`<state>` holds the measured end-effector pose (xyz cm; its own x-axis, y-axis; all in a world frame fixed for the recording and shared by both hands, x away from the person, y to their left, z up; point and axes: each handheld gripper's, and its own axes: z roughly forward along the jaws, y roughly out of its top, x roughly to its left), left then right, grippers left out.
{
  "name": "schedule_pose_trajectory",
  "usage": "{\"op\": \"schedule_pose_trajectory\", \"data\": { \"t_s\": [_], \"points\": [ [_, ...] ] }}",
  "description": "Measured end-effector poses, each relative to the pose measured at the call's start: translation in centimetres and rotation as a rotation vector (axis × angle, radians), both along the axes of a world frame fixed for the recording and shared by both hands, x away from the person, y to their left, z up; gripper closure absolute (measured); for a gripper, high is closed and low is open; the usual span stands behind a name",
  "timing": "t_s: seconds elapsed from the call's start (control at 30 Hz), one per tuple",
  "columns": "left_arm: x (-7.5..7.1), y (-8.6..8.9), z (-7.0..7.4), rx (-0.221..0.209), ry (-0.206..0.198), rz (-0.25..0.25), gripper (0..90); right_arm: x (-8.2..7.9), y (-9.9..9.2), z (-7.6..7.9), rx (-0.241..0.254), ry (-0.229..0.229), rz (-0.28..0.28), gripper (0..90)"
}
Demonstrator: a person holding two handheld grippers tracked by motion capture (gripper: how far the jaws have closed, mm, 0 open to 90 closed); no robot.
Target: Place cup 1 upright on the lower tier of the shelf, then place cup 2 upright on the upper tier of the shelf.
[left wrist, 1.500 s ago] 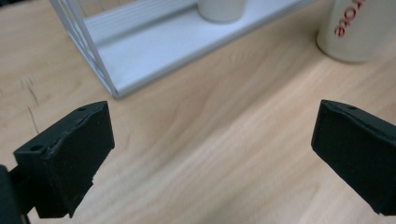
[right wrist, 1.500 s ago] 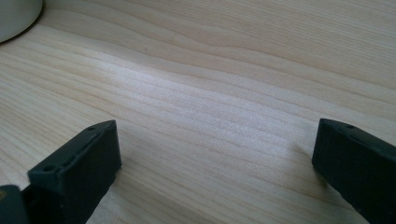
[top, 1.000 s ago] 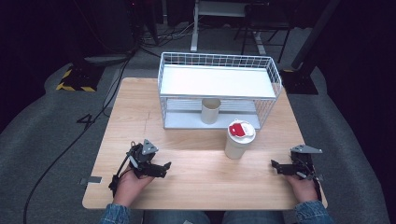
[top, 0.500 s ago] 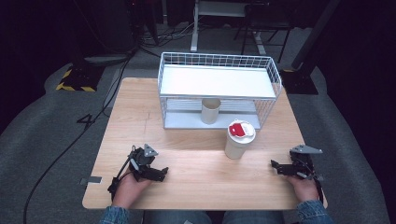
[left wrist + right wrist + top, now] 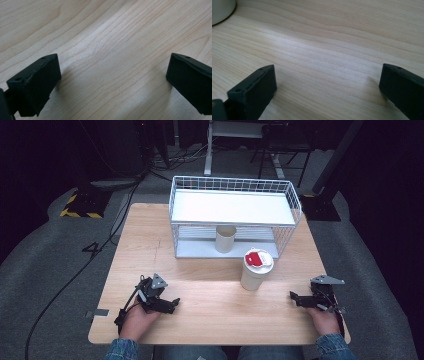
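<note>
A white cup with a red-marked lid (image 5: pixel 256 268) stands on the wooden table (image 5: pixel 210 285), right of centre. A plain beige cup (image 5: pixel 225 238) stands on the lower level of a white wire rack (image 5: pixel 234 220) at the back. My left gripper (image 5: pixel 172 304) rests low on the table near the front left, jaws wide apart over bare wood (image 5: pixel 112 62). My right gripper (image 5: pixel 293 298) lies near the front right, open too, with bare wood between its jaws and the lidded cup's base (image 5: pixel 220 8) at the upper left of the right gripper view.
The rack has a solid white top shelf (image 5: pixel 230 206). Dark floor, cables (image 5: pixel 75 270) and stand legs surround the table. A yellow-black striped pad (image 5: pixel 77 205) lies on the floor at the far left.
My left gripper has drifted slightly back toward the front edge of the table. The right gripper and both cups have stayed put.
</note>
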<state>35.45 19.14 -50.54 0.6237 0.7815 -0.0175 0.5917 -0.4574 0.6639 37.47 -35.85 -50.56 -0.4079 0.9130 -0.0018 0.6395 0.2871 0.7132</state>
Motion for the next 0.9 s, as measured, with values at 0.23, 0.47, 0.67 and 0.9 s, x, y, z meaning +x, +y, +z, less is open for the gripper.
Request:
{"op": "schedule_pose_trajectory", "data": {
  "t_s": [0.23,0.47,0.67,0.9],
  "points": [
    [0.1,-0.1,0.0,-0.007,0.002,0.024,1.3,-0.1,-0.1,0.0,0.004,-0.004,0.009,2.0],
    [0.1,0.2,0.1,-0.04,-0.019,0.06,8.6,-0.3,0.0,0.4,0.027,-0.019,0.027,2.5],
    [0.0,-0.1,0.1,-0.021,-0.03,0.064,14.0,-0.5,0.9,1.3,0.051,-0.037,0.077,2.5],
    [0.1,0.0,0.1,-0.021,-0.028,0.064,13.9,-0.9,2.7,3.1,0.093,-0.073,0.163,2.5]
  ]
}}
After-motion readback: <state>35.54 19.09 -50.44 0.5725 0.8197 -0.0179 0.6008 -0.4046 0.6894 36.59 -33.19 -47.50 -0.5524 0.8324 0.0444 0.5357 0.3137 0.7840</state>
